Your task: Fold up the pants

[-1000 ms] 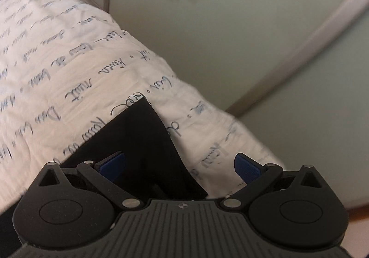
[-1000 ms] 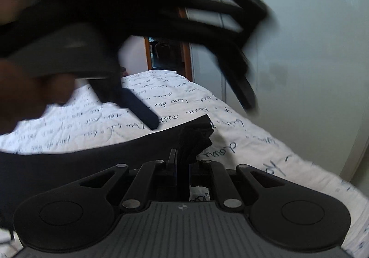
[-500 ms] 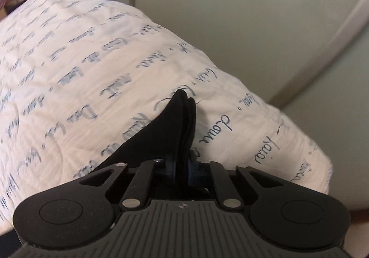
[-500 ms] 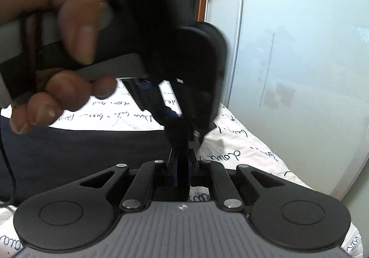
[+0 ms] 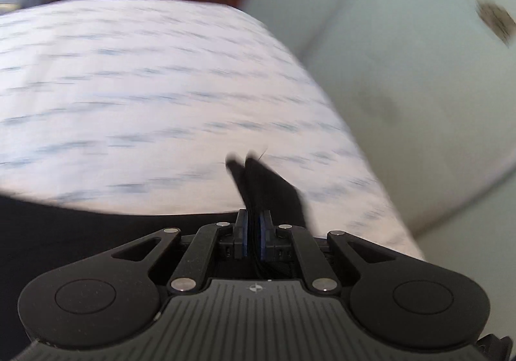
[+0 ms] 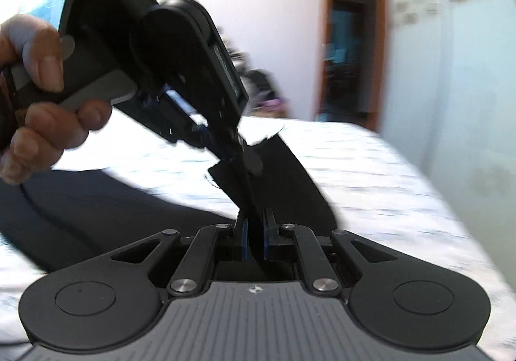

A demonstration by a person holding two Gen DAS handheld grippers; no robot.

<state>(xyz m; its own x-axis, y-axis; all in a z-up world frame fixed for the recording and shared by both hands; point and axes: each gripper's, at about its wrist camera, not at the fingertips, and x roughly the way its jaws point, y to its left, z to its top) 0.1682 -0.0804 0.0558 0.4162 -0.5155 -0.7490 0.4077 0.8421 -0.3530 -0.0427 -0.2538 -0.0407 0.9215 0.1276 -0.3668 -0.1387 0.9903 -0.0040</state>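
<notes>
Pants [image 6: 283, 174], black, hang lifted above the white printed bedspread [image 5: 145, 87]; the left gripper [image 5: 253, 232] and right gripper [image 6: 254, 238] each pinch a corner, close together; the hems could slip out if the cloth snags or drags.

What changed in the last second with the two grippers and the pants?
The left gripper, open a second ago, shut on the pants corner and lifted it off the bedspread. The right gripper stayed clamped on the pants and rose alongside.
</notes>
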